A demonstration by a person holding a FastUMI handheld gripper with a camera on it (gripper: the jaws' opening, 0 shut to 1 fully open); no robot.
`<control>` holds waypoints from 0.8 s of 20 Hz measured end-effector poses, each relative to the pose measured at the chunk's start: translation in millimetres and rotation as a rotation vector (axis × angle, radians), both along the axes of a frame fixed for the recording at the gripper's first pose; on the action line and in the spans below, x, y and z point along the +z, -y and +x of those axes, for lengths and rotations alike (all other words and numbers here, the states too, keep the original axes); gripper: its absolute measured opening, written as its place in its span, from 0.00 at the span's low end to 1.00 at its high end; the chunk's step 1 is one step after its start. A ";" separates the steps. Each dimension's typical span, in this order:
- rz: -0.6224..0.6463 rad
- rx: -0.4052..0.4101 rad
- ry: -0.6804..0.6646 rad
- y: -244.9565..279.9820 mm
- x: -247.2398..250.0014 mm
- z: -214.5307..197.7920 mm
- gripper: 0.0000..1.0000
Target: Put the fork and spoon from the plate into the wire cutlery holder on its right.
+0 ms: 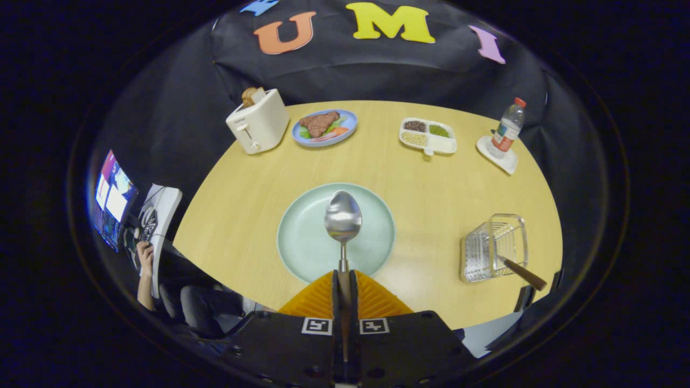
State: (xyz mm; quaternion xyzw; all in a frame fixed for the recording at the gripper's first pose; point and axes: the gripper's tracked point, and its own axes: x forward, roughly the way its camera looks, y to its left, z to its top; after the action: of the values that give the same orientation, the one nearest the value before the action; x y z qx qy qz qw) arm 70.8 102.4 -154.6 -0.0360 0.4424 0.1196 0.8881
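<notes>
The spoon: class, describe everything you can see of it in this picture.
The spoon looks like polished metal, with an oval bowl and a thin neck. Its handle runs back between the fingers of the claw, which is shut on it. The bowl points away from the claw, in front of the pale green plate on the wooden table; whether it touches the plate cannot be told.

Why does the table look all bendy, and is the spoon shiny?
In the gripper view the fisheye lens bends the round table edge into a curve; the spoon, gripped between the fingers, shows bright glare on its bowl; the far bottle looks small and slightly soft.
</notes>
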 end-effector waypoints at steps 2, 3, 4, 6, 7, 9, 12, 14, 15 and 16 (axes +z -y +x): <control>-0.014 -0.039 0.035 36.8 20.4 -5.0 0.04; -0.019 -0.058 0.045 55.2 29.3 -9.1 0.04; -0.020 -0.074 0.047 70.9 36.3 -12.9 0.04; -0.028 -0.109 0.040 102.8 45.5 -16.6 0.04; -0.039 -0.127 0.037 119.0 48.2 -15.7 0.03; -0.067 -0.158 0.019 148.1 46.9 -11.4 0.04; -0.060 -0.194 -0.076 170.8 30.2 -5.3 0.04; -0.046 -0.217 -0.134 180.8 21.9 0.1 0.04; -0.045 -0.228 -0.145 185.8 20.2 4.5 0.04; -0.050 -0.236 -0.147 190.3 20.1 8.4 0.04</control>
State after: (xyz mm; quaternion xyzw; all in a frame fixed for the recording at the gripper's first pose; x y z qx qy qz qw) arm 79.3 -87.9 -134.5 0.0029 0.5104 0.0057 0.8599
